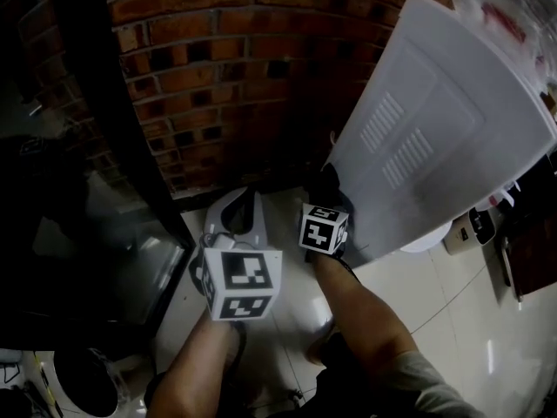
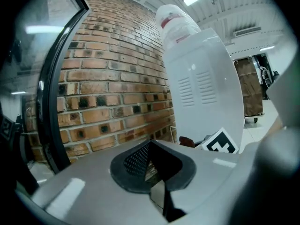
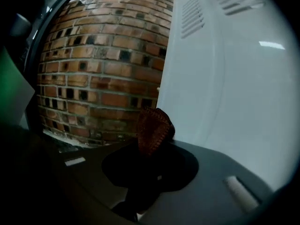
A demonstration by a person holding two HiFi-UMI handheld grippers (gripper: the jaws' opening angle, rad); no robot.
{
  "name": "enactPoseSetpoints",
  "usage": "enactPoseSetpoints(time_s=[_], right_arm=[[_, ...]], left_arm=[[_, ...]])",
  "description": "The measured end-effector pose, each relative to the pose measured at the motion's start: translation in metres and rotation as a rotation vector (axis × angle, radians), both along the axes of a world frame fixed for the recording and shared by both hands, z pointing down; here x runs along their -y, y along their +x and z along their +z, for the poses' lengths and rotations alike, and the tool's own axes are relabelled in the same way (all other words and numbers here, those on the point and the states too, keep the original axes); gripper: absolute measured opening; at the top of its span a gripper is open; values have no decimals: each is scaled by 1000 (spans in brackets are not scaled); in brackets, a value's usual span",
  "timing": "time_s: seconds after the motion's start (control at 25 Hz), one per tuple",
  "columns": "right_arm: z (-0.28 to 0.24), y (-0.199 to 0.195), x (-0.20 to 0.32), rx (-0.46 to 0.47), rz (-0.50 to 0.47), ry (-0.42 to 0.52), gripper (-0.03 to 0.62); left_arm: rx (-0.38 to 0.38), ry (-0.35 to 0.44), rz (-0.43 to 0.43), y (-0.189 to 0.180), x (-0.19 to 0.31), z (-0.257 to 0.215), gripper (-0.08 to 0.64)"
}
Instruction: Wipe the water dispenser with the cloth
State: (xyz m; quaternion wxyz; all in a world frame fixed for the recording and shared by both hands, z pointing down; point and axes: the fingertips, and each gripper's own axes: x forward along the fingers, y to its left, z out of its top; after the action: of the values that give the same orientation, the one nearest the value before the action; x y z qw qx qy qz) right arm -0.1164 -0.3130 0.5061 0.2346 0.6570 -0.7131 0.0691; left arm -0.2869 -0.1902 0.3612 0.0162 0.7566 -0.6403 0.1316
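Observation:
The white water dispenser (image 1: 435,138) stands against the brick wall, with its vented panel facing me. A water bottle (image 2: 174,18) sits on top of it. My right gripper (image 1: 324,183) is low down by the dispenser's bottom left edge. It is shut on a reddish-brown cloth (image 3: 154,128), which sticks out past the jaw tips next to the white panel (image 3: 234,78). The cloth (image 2: 187,141) also shows beside the right gripper's marker cube (image 2: 220,145). My left gripper (image 1: 242,205) hangs a little to the left, apart from the dispenser. Its jaws are slightly apart with nothing between them (image 2: 150,162).
A red brick wall (image 1: 226,77) runs behind both grippers. A black-framed glass panel (image 1: 113,138) stands on the left. The floor is pale tile (image 1: 435,294). A white round object (image 1: 431,238) and a small box (image 1: 477,226) lie by the dispenser's foot on the right.

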Motion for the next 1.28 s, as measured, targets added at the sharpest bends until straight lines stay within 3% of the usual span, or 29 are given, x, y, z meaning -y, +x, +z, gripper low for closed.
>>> enactPoseSetpoints(time_s=[0.28, 0.56, 0.68, 0.84, 1.04, 1.28], right_arm=[[64, 1, 0, -111, -47, -122, 84], [79, 0, -7, -119, -93, -205, 84], [64, -4, -9, -98, -126, -182, 84], [-10, -33, -16, -37, -217, -26, 85], [-170, -72, -38, 135, -295, 289, 87], [-347, -47, -80, 372, -286, 624, 87]], left_arm=[[10, -39, -13, -13, 7, 15, 0], [15, -36, 13, -5, 10, 14, 0], [5, -25, 6, -7, 8, 9, 0], [-17, 31, -6, -10, 5, -10, 0], [-36, 121, -37, -14, -7, -49, 0], [-48, 242, -13, 9, -32, -95, 0]])
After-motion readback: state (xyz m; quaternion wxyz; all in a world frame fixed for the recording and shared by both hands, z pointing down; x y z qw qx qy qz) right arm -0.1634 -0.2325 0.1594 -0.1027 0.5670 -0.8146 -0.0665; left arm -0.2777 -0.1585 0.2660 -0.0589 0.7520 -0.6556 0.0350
